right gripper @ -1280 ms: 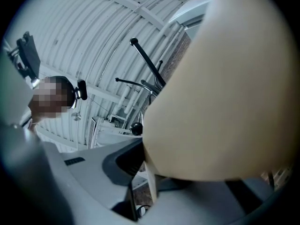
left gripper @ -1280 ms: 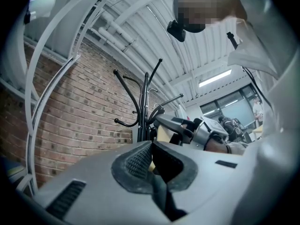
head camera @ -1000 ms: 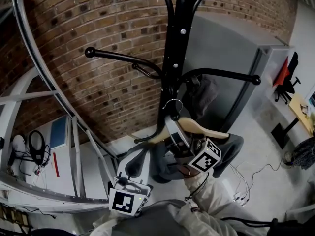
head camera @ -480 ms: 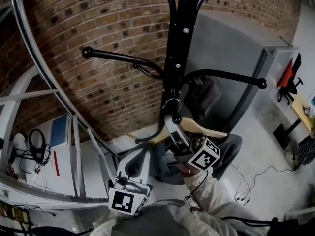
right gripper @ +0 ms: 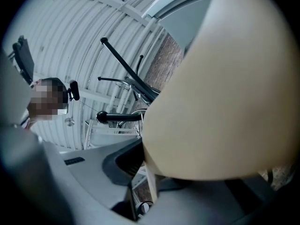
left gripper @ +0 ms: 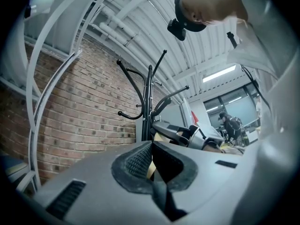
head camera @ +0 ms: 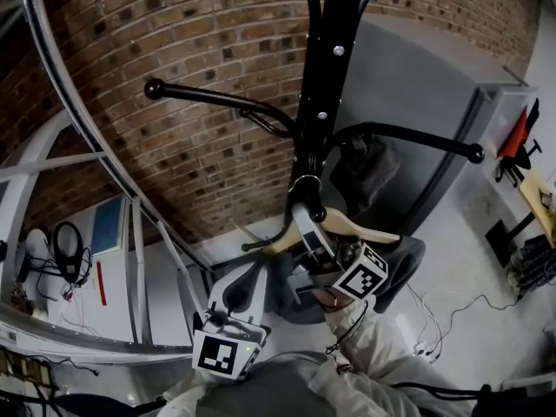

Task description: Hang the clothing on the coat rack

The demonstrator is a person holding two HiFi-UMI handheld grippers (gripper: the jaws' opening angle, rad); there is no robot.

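Observation:
The black coat rack (head camera: 326,76) stands against the brick wall, and one knobbed arm (head camera: 408,133) reaches right. A pale wooden hanger (head camera: 360,226) carrying grey clothing (head camera: 287,289) sits just below that arm. Its metal hook (head camera: 304,183) is close against the pole. My right gripper (head camera: 317,250) is shut on the hanger, which fills the right gripper view (right gripper: 225,93). My left gripper (head camera: 236,295) is lower left, at the garment's edge. In the left gripper view its jaws (left gripper: 151,163) stand together on a dark strip of cloth, with the rack (left gripper: 146,107) beyond.
A grey metal cabinet (head camera: 434,102) stands right of the rack. White curved frame rails (head camera: 130,233) run down the left. Headphones (head camera: 65,254) and cables lie at lower left. More cables (head camera: 434,320) trail on the floor at right.
The view has tilted slightly, so the rack sits a little further right. The hanger and both grippers keep about the same places and grips.

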